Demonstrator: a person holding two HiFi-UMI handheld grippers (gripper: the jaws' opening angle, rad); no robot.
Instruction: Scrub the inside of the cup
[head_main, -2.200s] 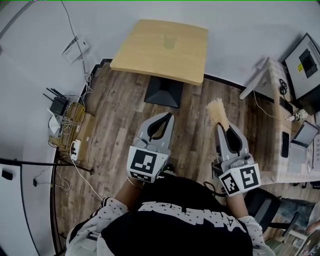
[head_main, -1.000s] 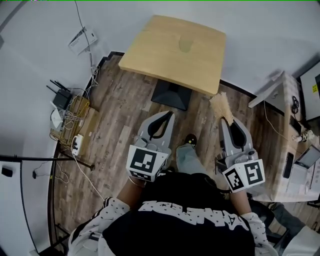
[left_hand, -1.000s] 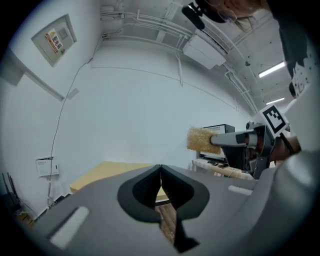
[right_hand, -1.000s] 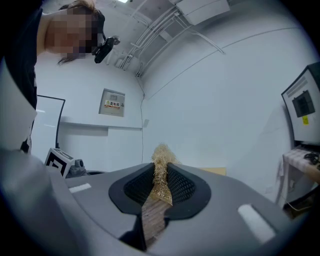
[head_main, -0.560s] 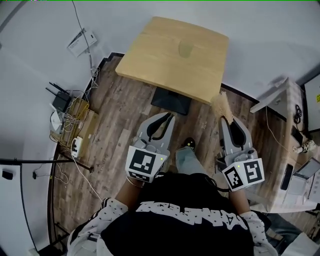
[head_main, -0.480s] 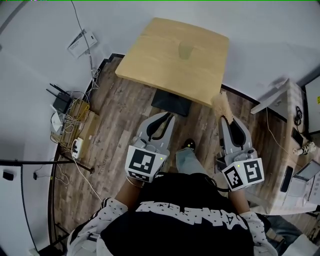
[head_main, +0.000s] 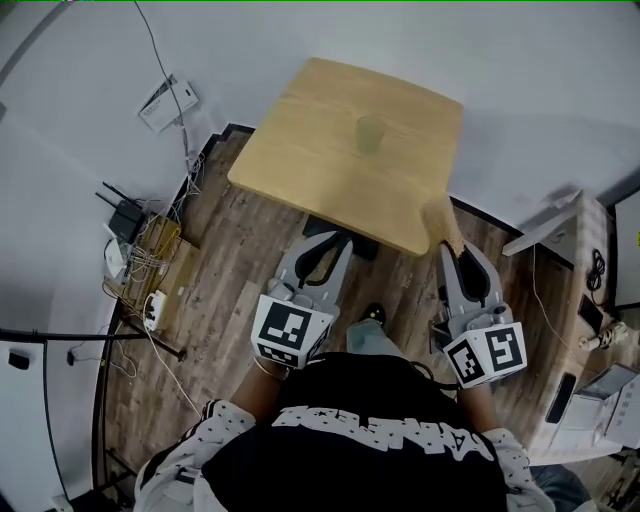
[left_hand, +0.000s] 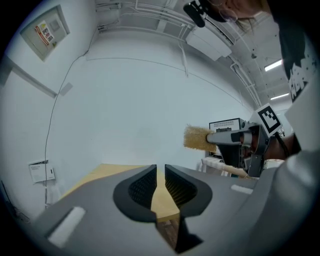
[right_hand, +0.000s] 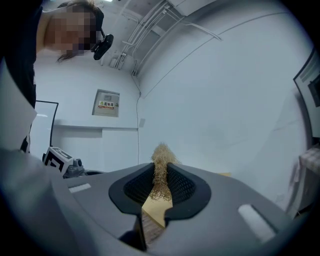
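Observation:
A translucent pale-green cup (head_main: 370, 133) stands upright on the square wooden table (head_main: 320, 150), toward its far side. My left gripper (head_main: 338, 242) is at the table's near edge, well short of the cup. Its jaws are opening, a narrow slit shows between the pads (left_hand: 142, 186), and nothing is in it. My right gripper (head_main: 451, 252) is shut on a tan fibrous scrubber (head_main: 438, 214), whose tuft sticks out past the tips over the table's near right corner. In the right gripper view the scrubber (right_hand: 161, 156) is pinched between the pads. The left gripper view shows the scrubber (left_hand: 196, 137) at the right.
Routers, cables and a cardboard box (head_main: 145, 255) lie on the wood floor at the left by the wall. A white desk (head_main: 565, 300) with equipment stands at the right. The table's black base (head_main: 320, 222) is just ahead of my left gripper. The person's foot (head_main: 376, 315) shows between the grippers.
The person has stepped toward the table, so table and cup now lie nearer. Both grippers have reached its near edge, the scrubber still in the right one.

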